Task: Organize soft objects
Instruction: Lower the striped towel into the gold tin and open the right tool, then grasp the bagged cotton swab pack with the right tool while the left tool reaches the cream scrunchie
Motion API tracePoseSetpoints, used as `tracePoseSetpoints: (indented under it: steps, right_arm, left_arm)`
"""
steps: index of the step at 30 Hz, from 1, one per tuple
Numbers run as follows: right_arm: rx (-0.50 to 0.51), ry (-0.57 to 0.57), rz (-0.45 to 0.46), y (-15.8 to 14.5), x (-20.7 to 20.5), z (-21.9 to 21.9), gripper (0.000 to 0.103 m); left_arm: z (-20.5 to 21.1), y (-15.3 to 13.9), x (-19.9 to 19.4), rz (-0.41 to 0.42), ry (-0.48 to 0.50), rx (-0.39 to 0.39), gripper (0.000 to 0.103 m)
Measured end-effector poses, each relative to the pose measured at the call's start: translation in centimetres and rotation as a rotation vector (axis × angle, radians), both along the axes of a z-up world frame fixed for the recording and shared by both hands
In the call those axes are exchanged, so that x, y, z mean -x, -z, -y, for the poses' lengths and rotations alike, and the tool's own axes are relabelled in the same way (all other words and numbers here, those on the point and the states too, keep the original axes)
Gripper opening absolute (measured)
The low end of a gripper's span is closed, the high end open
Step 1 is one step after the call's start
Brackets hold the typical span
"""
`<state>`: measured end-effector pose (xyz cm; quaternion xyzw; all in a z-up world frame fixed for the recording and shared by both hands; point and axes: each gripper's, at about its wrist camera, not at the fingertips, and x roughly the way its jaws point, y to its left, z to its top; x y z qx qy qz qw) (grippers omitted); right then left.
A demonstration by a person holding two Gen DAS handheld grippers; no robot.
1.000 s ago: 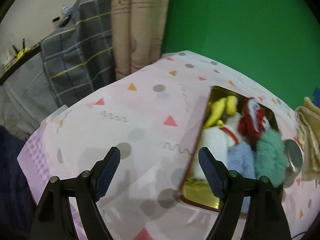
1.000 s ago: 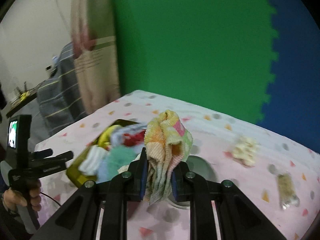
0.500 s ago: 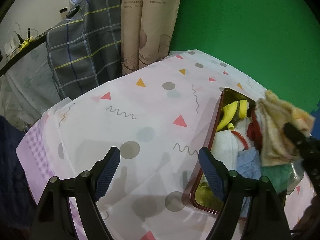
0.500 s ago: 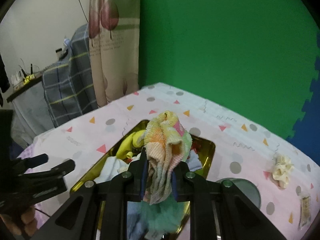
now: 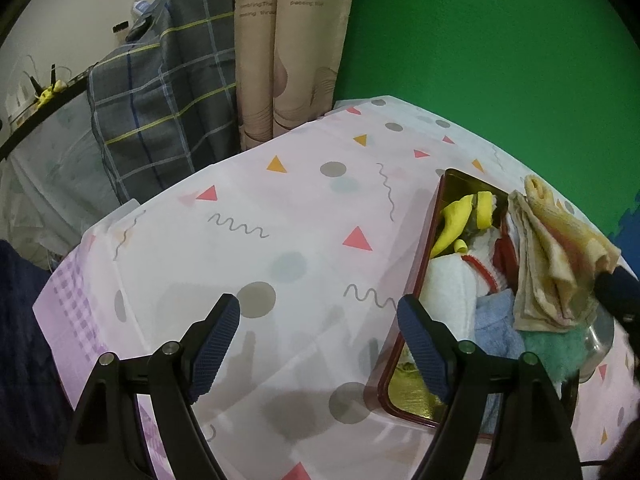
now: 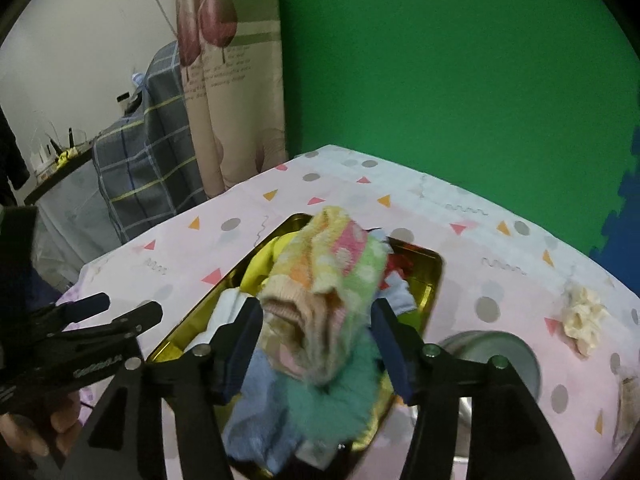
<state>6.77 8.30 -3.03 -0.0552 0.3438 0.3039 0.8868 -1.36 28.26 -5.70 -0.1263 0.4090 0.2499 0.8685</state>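
Pink tablecloth, right gripper jaws just opened around pastel cloth over gold tray, left gripper jaws wide, empty

The tray is showing a glossy golden metal inside and a dark red rim. The striped cloth over it is looking like soft, nubbly terry. Near it the teal piece is looking fluffy and the blue towel looped. The tablecloth is lying smooth and matt. The right gripper is wearing ribbed blue pads on matt black plastic.
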Motion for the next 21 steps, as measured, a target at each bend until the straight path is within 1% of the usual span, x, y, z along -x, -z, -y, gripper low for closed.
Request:
tracePoseSetpoints:
  steps: [4, 7, 9, 12, 15, 18, 21]
  right_arm:
    - [-0.017, 0.075, 0.01, -0.9, 0.3, 4.7, 0.059]
    - [0.019, 0.164, 0.025, -1.0, -0.1, 9.5, 0.06]
    - [0.053, 0.251, 0.018, -0.4, -0.9, 13.8, 0.06]
    - [0.102, 0.362, 0.004, 0.8, -1.9, 19.6, 0.06]
    - [0.154, 0.47, -0.031, 2.6, -3.1, 25.3, 0.06]
    - [0.209, 0.513, -0.06, 4.4, -4.3, 28.9, 0.06]
    - [0.241, 0.511, -0.097, 6.2, -5.8, 31.0, 0.06]
  left_arm:
    - [0.3, 0.0, -0.1, -0.002, 0.007, -0.016, 0.078]
    - [0.7, -0.1, -0.2, -0.002, 0.018, -0.034, 0.079]
    - [1.1, -0.2, -0.2, -0.001, 0.031, -0.044, 0.079]
    - [1.7, -0.3, -0.3, 0.0, 0.05, -0.053, 0.079]
    - [2.3, -0.6, -0.3, 0.004, 0.07, -0.057, 0.079]
    - [3.0, -1.0, -0.3, 0.017, 0.085, -0.05, 0.08]
    - [3.8, -1.3, -0.5, 0.01, 0.114, -0.034, 0.08]
